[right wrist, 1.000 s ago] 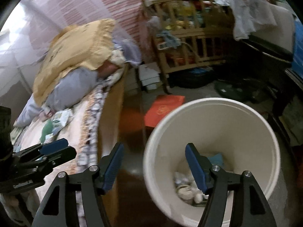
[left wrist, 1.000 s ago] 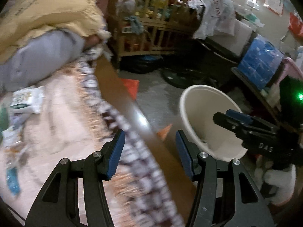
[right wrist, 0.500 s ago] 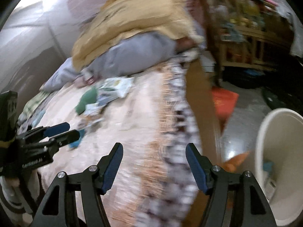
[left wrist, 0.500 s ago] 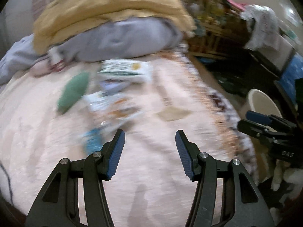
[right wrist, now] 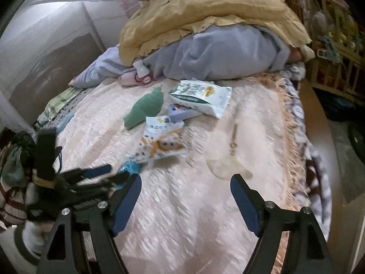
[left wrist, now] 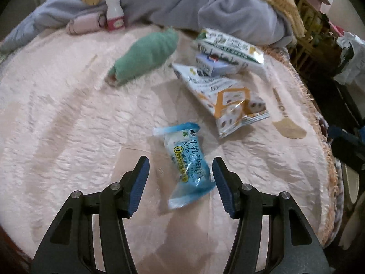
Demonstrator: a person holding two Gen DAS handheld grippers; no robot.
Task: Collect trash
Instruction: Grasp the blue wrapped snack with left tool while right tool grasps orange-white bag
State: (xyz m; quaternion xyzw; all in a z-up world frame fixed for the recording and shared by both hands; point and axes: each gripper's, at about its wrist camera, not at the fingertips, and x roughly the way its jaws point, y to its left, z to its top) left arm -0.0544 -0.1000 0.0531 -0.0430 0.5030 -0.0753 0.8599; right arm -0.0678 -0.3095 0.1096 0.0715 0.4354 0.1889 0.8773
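Two grippers are held over the pink blanket (left wrist: 68, 114), both with jaws wide and empty. Between the left gripper's (left wrist: 180, 178) fingertips a blue wrapper (left wrist: 186, 159) is seen, crinkled, white-labelled, lying flat on the blanket; contact cannot be judged. Beyond the jaws lie an orange-white bag (left wrist: 225, 100) and a green-white packet (left wrist: 230, 48). The right gripper (right wrist: 186, 194) hovers above bare blanket, the wrapper just left of its jaws.

- Left gripper (left wrist: 180, 171) jaws spread, blue wrapper (left wrist: 187, 162) between them; bare blanket (left wrist: 68, 125) on its left side.
- Beyond the wrapper: orange-white bag (left wrist: 223, 98), then stacked packets (left wrist: 228, 50), crowded together.
- Green cloth (left wrist: 146, 57) lies apart, up-left.
- Bedding heap (left wrist: 205, 6) walls the far side.
- Right gripper (right wrist: 186, 194) over bare blanket; fringe edge (right wrist: 289, 137) to its right.
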